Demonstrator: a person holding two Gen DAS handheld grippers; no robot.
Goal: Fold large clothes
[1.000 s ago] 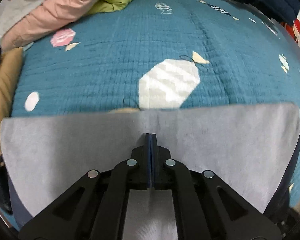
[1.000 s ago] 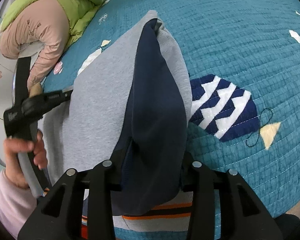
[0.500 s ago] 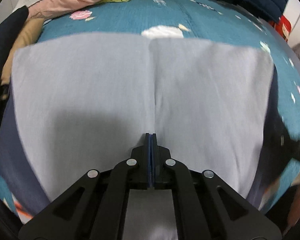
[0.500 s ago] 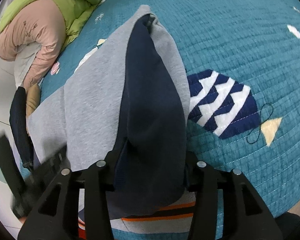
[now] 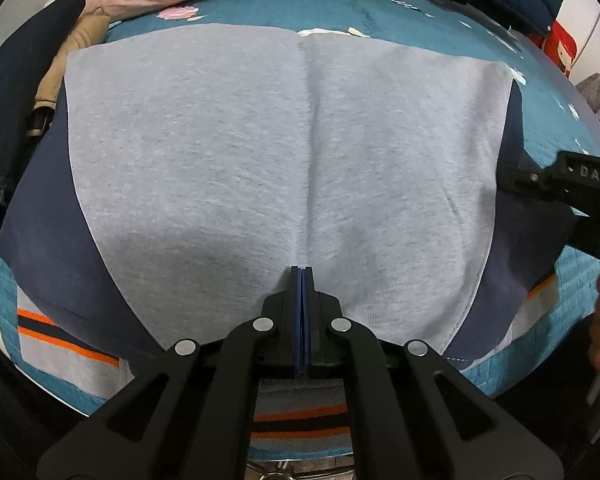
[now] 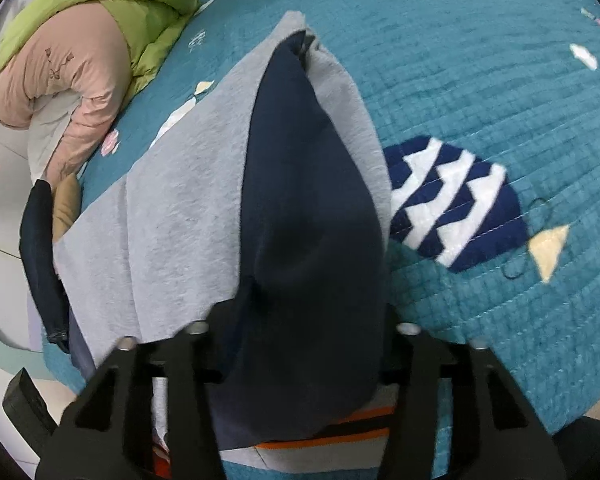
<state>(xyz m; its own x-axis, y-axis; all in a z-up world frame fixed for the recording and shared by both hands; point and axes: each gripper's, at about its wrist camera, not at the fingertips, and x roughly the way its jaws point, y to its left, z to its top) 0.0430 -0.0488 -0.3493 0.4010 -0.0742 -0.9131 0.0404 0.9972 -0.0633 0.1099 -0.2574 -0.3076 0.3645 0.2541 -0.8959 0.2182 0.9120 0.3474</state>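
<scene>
Grey and dark blue, the big sweatshirt lies spread on the teal quilt, which is the landmark for all else. At the quilt's far left edge sit a pink jacket and a green jacket. Over the near middle of the sweatshirt, the left gripper has its jaws pressed tight together; grey cloth lies under the tips, but whether any is pinched cannot be told. Further right on the quilt, the right gripper has just been closing, with a thick dark blue fold of the sweatshirt between its jaws. Right of that fold, a blue and white zigzag patch shows on the quilt.
</scene>
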